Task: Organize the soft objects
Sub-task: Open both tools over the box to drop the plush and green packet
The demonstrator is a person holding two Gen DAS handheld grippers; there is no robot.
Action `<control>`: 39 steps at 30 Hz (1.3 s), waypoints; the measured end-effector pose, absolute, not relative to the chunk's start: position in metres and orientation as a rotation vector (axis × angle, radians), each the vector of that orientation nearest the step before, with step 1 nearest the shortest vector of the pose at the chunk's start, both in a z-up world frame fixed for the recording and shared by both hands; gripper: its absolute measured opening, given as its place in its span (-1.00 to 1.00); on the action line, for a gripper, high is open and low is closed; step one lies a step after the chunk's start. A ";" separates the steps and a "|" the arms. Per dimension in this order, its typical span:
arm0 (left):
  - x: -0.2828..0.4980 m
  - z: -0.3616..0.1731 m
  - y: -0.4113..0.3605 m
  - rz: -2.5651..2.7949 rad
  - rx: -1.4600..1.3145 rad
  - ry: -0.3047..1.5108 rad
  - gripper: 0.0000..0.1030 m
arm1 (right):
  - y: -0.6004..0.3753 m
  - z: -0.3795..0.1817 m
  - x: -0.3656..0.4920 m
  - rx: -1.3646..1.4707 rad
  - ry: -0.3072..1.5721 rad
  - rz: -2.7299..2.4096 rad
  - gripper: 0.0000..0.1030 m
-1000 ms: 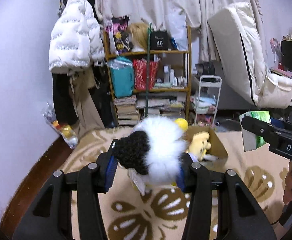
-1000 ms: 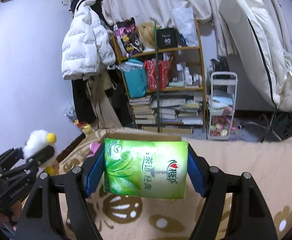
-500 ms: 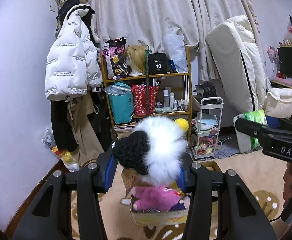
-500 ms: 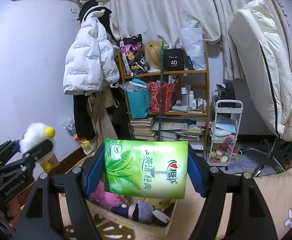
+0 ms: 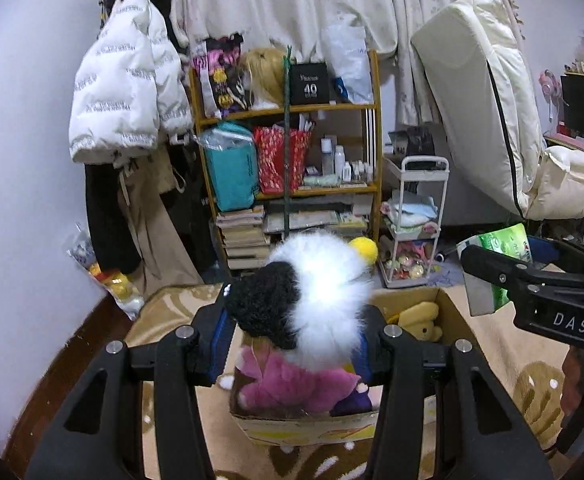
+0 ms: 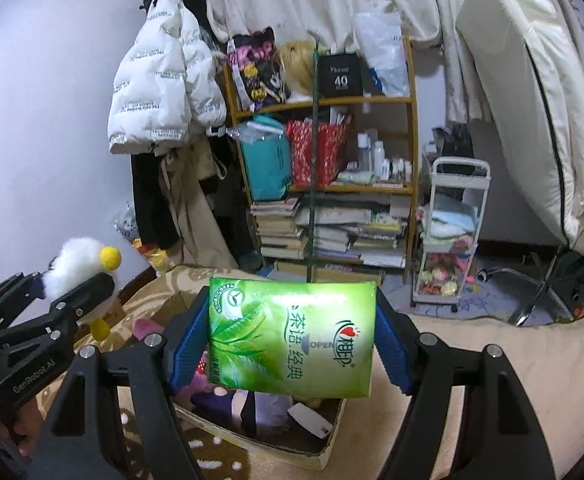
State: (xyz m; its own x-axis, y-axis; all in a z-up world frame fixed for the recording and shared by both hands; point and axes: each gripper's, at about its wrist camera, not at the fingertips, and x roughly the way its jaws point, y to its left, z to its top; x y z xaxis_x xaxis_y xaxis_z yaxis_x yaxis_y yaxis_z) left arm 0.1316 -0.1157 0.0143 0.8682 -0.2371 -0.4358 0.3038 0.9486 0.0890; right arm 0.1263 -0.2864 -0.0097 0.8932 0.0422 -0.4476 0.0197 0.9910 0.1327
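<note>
**Both grippers loaded above the toy box**

While both grippers tilt gently downward side by side, each carries a soft thing over the cardboard box [image 5: 448, 308] on the patterned rug [image 5: 504, 352]. The left gripper [image 5: 298, 340] is clamped on a fluffy black-and-white plush [image 5: 312, 292] with a yellow beak, its blue pads pressed into the fur from both sides. The right gripper [image 6: 292, 344] is closed on a green tissue pack [image 6: 292, 336], held flat and upright, its pads squeezing the pack's two short edges. Inside the box lie a pink plush [image 5: 292, 384], a yellow bear [image 5: 416, 316] and some darker toys. The left gripper also shows at the lower left of the right wrist view, well apart from the pack.

Compared with a second ago, both grippers have travelled toward the box: then it lay farther off beyond the plush, now its open top sits just under both loads. The grips are unchanged.
</note>
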 end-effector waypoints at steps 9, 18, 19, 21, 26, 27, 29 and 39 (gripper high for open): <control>0.153 -0.016 -0.123 -0.294 0.167 0.523 -0.07 | -0.296 -0.041 0.143 0.190 0.546 0.039 0.52; 0.159 -0.033 -0.138 -0.326 0.190 0.554 -0.02 | -0.311 -0.058 0.150 0.298 0.592 0.077 0.53; 0.159 -0.034 -0.139 -0.327 0.194 0.556 -0.01 | -0.312 -0.059 0.151 0.315 0.595 0.086 0.53; 0.158 -0.035 -0.143 -0.332 0.214 0.548 0.00 | -0.314 -0.062 0.152 0.341 0.600 0.102 0.53; 0.154 -0.032 -0.145 -0.328 0.221 0.524 0.25 | -0.312 -0.066 0.154 0.361 0.605 0.134 0.53; 0.154 -0.032 -0.144 -0.328 0.218 0.528 0.27 | -0.311 -0.067 0.154 0.361 0.609 0.135 0.53; 0.156 -0.033 -0.141 -0.316 0.214 0.534 0.36 | -0.311 -0.068 0.155 0.365 0.615 0.137 0.54; 0.154 -0.032 -0.122 -0.257 0.201 0.558 0.70 | -0.316 -0.065 0.150 0.379 0.609 0.134 0.71</control>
State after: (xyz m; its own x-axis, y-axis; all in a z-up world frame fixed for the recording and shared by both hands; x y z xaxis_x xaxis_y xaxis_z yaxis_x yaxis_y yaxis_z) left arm 0.1541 -0.1224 -0.0316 0.8177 -0.1851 -0.5451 0.2934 0.9487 0.1180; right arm 0.1501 -0.3160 -0.0649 0.8140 0.2331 -0.5321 -0.0123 0.9227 0.3853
